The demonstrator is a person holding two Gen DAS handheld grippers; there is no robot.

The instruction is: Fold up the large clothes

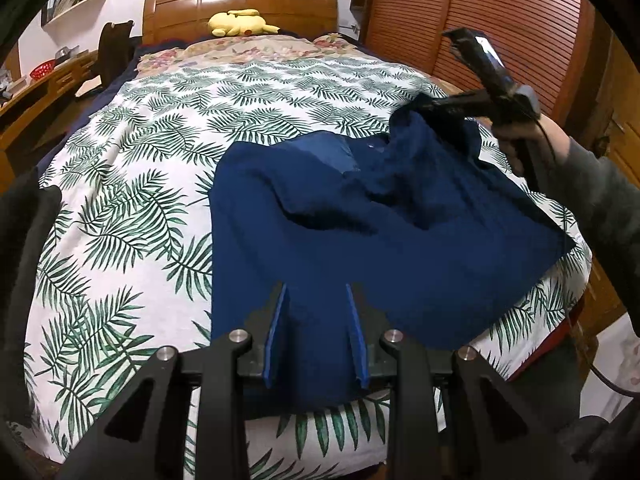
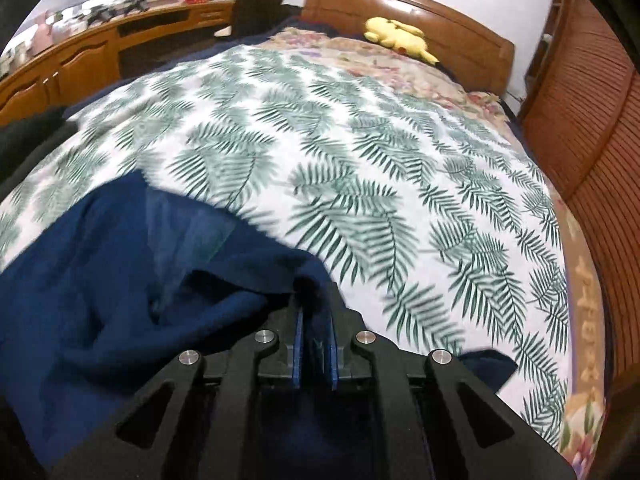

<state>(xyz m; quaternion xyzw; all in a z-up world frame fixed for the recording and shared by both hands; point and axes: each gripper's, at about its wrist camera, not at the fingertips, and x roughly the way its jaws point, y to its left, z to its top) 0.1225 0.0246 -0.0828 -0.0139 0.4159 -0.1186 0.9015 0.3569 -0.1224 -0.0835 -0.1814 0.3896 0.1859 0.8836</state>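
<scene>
A navy blue garment [image 1: 380, 240] lies spread on the near right part of the bed's leaf-print sheet [image 1: 140, 160]. My left gripper [image 1: 316, 292] sits at the garment's near edge, and the cloth fills the gap between its blue pads. My right gripper [image 1: 420, 106], held by a hand in a grey sleeve [image 1: 600, 184], has pinched the garment's far right edge and holds it above the bed, so the fabric drapes down from it. In the right wrist view the right gripper [image 2: 315, 320] stands nearly closed on a fold of the garment [image 2: 100, 280].
A yellow plush toy [image 1: 240, 23] lies by the wooden headboard [image 1: 240, 4]. Louvered wooden doors [image 1: 500, 20] stand along the bed's right side. A wooden desk [image 1: 40, 92] and a dark chair [image 1: 114, 48] are on the left. Bare sheet lies left of and beyond the garment.
</scene>
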